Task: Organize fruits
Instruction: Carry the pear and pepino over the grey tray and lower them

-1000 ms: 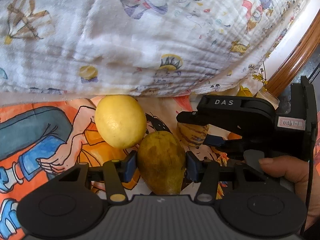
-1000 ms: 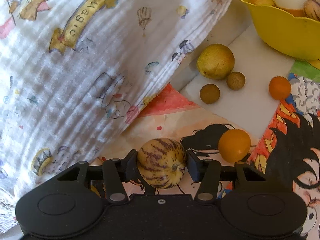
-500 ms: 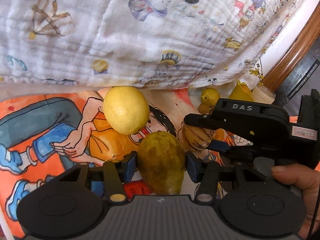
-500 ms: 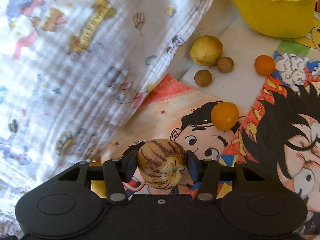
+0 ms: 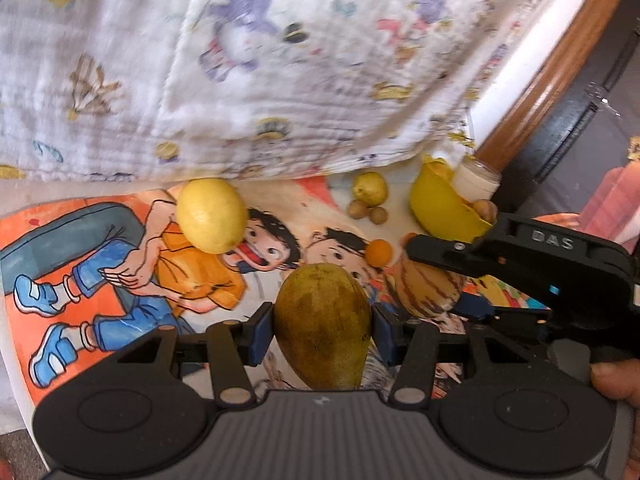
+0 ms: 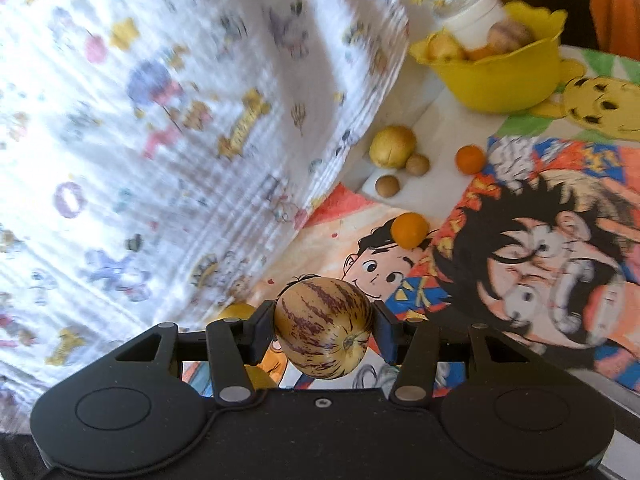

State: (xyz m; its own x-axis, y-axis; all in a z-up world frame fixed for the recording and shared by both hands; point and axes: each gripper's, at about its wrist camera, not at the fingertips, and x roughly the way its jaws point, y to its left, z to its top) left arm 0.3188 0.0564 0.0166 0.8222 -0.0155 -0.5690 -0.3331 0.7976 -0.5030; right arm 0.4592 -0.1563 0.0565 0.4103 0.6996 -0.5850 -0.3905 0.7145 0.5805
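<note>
The left claw (image 5: 323,326) is gripping a green-brown pear (image 5: 322,325), its blue pads pressing on both sides of the fruit. The right claw (image 6: 323,334) is clamping a round, purple-striped melon (image 6: 322,327) in the same way, and both fruits are hanging above the cartoon-printed cloth (image 6: 532,248).

The yellow bowl (image 6: 504,80) is serving as the landmark at the far end of that cloth. It is already holding several fruits, and a white jar (image 6: 478,14) is standing just behind it. In front of the bowl, a pale yellow fruit (image 6: 393,146) is lying with two small brown balls (image 6: 417,165) just beside it. A small orange fruit (image 6: 470,159) is sitting near them, and a second orange one (image 6: 410,230) is lying farther from the bowl. A large lemon (image 5: 211,216) is resting well apart from the bowl, by the white printed blanket (image 5: 248,60). In the left wrist view the right claw (image 5: 430,292) is showing with its striped melon (image 5: 430,290), a thumb (image 5: 614,380) on its handle.
</note>
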